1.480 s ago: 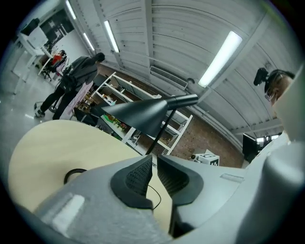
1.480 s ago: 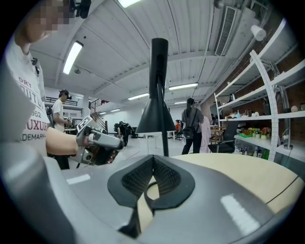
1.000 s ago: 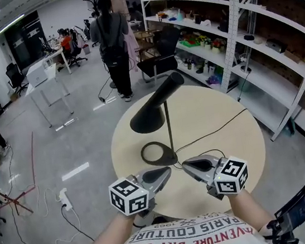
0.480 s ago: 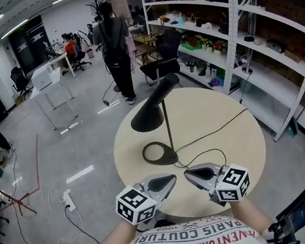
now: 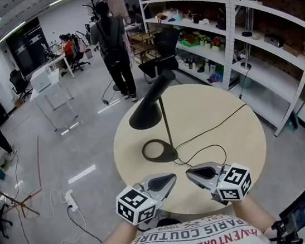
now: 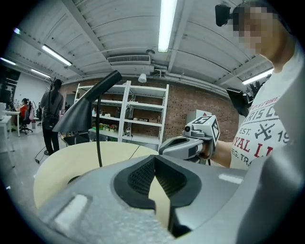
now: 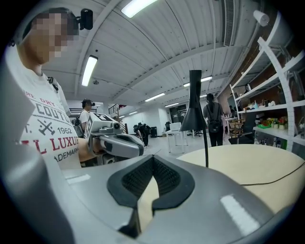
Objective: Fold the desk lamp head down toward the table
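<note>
A black desk lamp stands on the round beige table [image 5: 241,151]. Its cone head [image 5: 145,115] hangs tilted over the table's far left part, on a thin upright stem [image 5: 167,128] that rises from a ring base [image 5: 158,151]. At the table's near edge my left gripper [image 5: 168,179] and right gripper [image 5: 193,173] sit side by side, both shut and empty, well short of the lamp. The left gripper view shows the lamp head [image 6: 80,114] ahead on the left and the right gripper [image 6: 189,146] beside me. In the right gripper view are the lamp head [image 7: 194,116] and the left gripper [image 7: 118,144].
The lamp's black cord [image 5: 215,127] loops over the table and runs off its right edge. A white shelving rack [image 5: 229,29] stands to the right. A person [image 5: 112,45] stands beyond the table near a black chair [image 5: 161,61]. A power strip [image 5: 70,199] lies on the floor at left.
Both grippers have drawn back from the lamp base to the table's near edge, still shut. The lamp has not moved.
</note>
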The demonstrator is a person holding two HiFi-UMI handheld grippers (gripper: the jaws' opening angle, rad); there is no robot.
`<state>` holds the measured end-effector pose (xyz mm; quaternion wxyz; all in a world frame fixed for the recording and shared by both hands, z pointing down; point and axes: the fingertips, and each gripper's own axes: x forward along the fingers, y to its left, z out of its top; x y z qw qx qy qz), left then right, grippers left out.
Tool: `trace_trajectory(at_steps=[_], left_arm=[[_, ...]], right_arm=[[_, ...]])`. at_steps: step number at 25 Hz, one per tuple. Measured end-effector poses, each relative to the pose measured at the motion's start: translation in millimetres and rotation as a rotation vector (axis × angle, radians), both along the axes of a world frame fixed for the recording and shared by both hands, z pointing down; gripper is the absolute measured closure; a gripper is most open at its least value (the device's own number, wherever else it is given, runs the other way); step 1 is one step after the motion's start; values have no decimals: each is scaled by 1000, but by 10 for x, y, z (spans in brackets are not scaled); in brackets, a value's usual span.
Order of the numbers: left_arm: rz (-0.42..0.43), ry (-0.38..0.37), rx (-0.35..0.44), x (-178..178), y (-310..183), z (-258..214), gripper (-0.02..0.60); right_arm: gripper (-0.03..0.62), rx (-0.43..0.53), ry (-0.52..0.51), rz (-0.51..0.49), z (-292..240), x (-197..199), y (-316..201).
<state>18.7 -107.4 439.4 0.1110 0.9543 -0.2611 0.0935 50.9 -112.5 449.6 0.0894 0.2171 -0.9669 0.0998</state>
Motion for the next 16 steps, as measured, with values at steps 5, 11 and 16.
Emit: trace_trajectory(at_steps=[5,11,16], left_arm=[[-8,6,-12,-34,33,48,584],[-16,16,-14,-89,58,68,584],[-33,26,-19,-185,60,105,584]], right_arm=[[589,-7,13,2,57,-21,35],[589,-2,22,4,62,-65,52],[589,0,28,3,98,-111,60]])
